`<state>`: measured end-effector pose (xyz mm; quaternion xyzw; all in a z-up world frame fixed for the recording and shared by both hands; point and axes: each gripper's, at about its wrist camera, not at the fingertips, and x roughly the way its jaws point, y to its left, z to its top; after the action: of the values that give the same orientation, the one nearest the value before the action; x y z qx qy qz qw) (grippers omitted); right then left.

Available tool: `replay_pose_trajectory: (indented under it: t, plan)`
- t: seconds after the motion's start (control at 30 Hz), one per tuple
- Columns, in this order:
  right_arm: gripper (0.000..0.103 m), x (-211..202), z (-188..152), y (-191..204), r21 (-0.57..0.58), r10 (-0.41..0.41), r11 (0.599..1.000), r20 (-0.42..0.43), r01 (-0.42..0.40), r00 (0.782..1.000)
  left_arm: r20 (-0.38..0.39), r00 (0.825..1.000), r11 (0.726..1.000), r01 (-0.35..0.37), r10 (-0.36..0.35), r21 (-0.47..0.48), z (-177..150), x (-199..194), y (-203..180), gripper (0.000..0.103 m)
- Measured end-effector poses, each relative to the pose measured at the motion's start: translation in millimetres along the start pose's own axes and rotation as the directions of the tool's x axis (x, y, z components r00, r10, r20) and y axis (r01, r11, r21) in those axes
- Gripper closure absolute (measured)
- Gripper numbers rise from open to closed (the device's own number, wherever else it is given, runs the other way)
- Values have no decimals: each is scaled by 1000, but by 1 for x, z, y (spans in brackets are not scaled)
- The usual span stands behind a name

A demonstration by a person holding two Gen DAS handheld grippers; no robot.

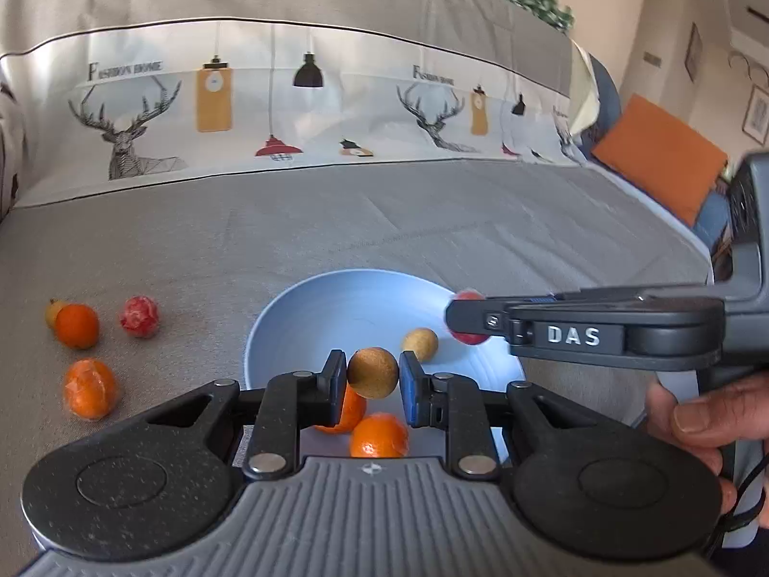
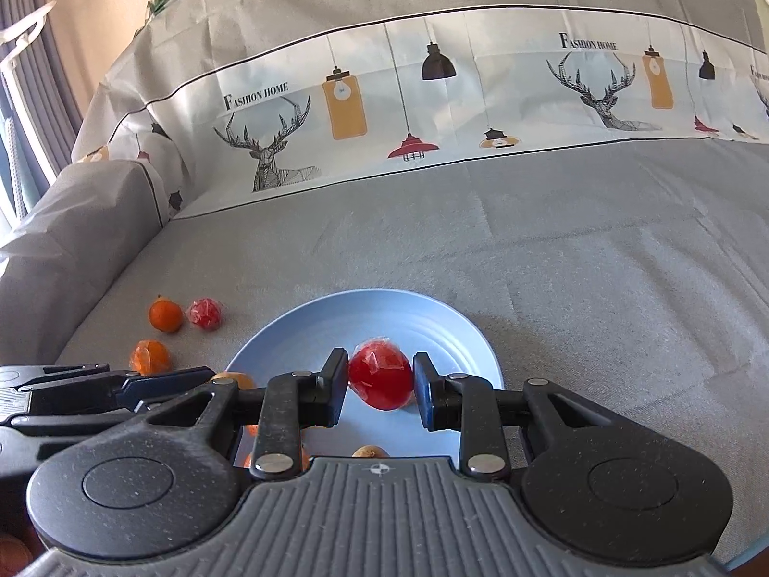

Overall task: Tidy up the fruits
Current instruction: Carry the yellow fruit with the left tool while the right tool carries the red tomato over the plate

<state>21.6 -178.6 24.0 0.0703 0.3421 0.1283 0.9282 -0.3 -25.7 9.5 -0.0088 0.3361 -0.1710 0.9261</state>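
Left claw (image 1: pixel 373 382) clamped on a tan round fruit (image 1: pixel 373 373), held over the near side of the blue plate (image 1: pixel 307 307). Right claw (image 2: pixel 380 382) clamped on a red wrapped fruit (image 2: pixel 381 375), also over the plate (image 2: pixel 298 332).

Only the left wrist view shows: two oranges on the plate directly under the left claw, one (image 1: pixel 379 435) clear, the other (image 1: pixel 350 408) half hidden behind the left finger; a second tan fruit (image 1: pixel 420 344) on the plate just beyond the claw to the right; the right claw coming in side-on from the right with the red fruit (image 1: pixel 468 336) at its tip, mostly covered by the finger; the person's hand (image 1: pixel 697 428) on that gripper's handle.

Only the right wrist view shows: the far rim of the plate unobstructed; the left gripper body entering low from the left and blocking that side of the plate. Something tan (image 2: pixel 370 452) peeks out just under the right claw, probably a tan fruit, mostly hidden.

Well left of both claws, off the plate on the grey sofa cover (image 1: pixel 432 221): orange (image 1: pixel 77 326) with a small yellowish fruit (image 1: pixel 54 311) touching behind it, red wrapped fruit (image 1: pixel 139 316), wrapped orange (image 1: pixel 90 388). Deer-and-lamp print on the backrest (image 1: pixel 288 96) beyond.
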Motion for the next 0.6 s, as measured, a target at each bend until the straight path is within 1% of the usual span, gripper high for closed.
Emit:
replay_pose_trajectory:
  t: [0.23,0.6]
  plan:
    - [73,4,-2,5,-35,-5,999,-18,4,1000,-10,1000,999,2,-2,53,-4,4,-8,77]
    - [73,6,-4,6,-45,-10,999,-28,9,1000,-10,1000,998,0,0,59,-5,5,-8,77]
